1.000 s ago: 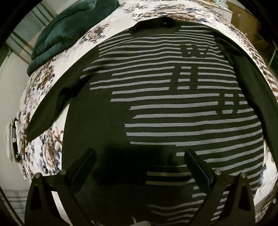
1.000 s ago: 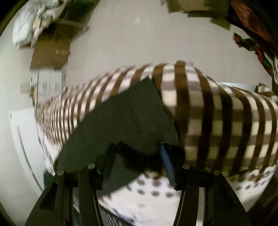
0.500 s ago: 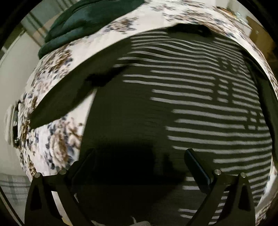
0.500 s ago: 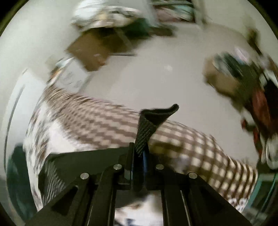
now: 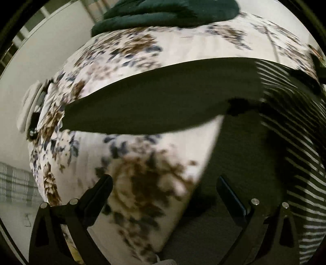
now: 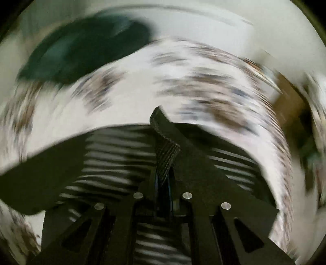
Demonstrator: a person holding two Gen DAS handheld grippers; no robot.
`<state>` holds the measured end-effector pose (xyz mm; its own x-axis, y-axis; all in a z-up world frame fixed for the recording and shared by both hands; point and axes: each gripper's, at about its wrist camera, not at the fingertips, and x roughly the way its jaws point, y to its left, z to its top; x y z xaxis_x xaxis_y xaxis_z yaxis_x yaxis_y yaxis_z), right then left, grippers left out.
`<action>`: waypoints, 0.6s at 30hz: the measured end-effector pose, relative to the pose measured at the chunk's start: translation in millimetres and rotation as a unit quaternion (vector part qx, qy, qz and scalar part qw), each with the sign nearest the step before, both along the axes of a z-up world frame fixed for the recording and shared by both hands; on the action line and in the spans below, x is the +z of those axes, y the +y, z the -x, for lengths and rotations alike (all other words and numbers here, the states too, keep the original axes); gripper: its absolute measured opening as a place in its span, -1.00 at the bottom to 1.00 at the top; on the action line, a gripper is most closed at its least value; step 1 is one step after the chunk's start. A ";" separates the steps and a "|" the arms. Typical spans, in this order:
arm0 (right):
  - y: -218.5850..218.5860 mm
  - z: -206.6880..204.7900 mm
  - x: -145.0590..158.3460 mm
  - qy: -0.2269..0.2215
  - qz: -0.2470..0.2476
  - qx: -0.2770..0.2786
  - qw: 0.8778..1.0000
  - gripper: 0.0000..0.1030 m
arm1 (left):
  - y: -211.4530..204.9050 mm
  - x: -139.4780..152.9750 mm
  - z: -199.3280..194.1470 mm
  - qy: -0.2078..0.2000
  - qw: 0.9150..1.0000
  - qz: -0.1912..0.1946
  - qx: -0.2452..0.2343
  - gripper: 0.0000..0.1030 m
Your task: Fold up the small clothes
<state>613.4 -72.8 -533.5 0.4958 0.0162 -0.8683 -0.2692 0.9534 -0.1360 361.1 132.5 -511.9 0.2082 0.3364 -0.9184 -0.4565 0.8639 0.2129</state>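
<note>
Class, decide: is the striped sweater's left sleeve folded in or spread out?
Spread out: the sleeve lies flat on the floral bedspread, extending away from the striped sweater.

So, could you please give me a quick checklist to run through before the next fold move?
1. Right claw shut on the sweater fabric: ok, a dark knit fold stands up between its fingers.
2. Left claw open and free of cloth: ok, nothing between its fingers.
3. Left sleeve lying flat on the floral bedspread: ok, stretched out to the side.
4. Green blanket apart from the sweater: ok, at the bed's far end.
5. Sweater body smooth: cannot tell, both views are blurred.
</note>
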 end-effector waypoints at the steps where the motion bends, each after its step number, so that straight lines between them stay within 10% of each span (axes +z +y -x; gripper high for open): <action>1: 40.2 4.2 -16.3 0.008 0.012 0.031 0.999 -0.84 | 8.6 -2.1 1.8 0.001 1.000 -0.003 0.005 1.00; 6: 156.0 24.1 -69.2 0.033 0.041 0.083 0.995 -0.84 | 44.8 -9.6 8.7 0.002 1.000 0.003 0.027 1.00; 10: 168.2 22.5 -88.7 0.074 0.041 0.061 0.994 -0.81 | 68.2 -7.9 12.2 -0.009 0.999 0.010 0.038 1.00; 14: 121.6 38.4 -66.5 0.125 -0.066 -0.006 0.990 0.10 | 96.3 1.1 21.0 -0.026 0.998 0.021 0.051 1.00; 18: 59.8 75.8 -32.9 0.130 -0.135 -0.080 0.979 0.30 | 140.5 8.0 37.2 -0.043 0.994 0.055 0.080 1.00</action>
<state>537.6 -13.0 -566.4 0.2738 0.2026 -0.9402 -0.1063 0.9779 0.1798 323.9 273.0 -503.9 0.2400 0.2703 -0.9324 -0.6028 0.7944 0.0751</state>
